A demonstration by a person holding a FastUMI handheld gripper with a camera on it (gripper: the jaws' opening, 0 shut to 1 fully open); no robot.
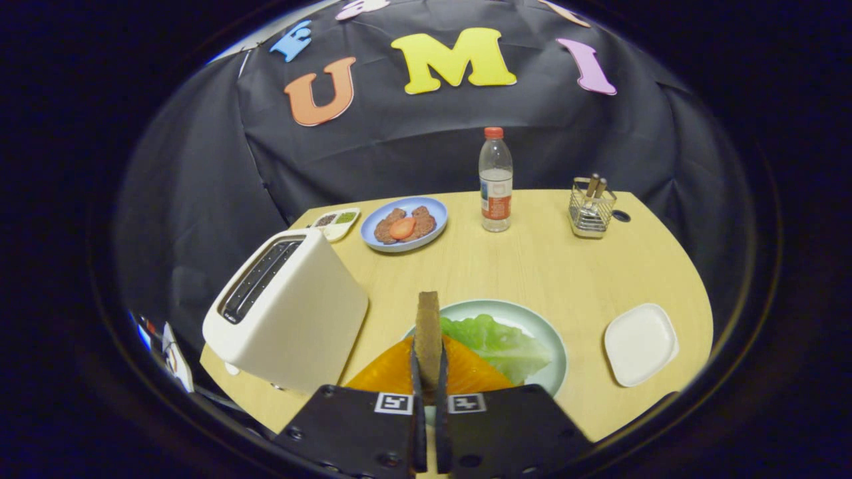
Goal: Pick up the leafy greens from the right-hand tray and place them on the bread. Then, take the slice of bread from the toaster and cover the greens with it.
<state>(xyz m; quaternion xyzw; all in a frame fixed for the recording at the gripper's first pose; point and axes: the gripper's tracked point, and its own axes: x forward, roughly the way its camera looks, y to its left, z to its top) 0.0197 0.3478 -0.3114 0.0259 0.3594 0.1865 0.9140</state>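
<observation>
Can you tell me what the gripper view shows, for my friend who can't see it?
The tongs are shut on a slice of bread, held on edge above a pale green plate with leafy greens and something orange. A white toaster stands beside them on the wooden table. Beyond sit a blue plate of food, a water bottle and an empty white tray.

Water bottle [496, 179], wire caddy [591, 209], blue plate with patties [404, 224], small condiment dish [337, 222] along table's far edge.
</observation>
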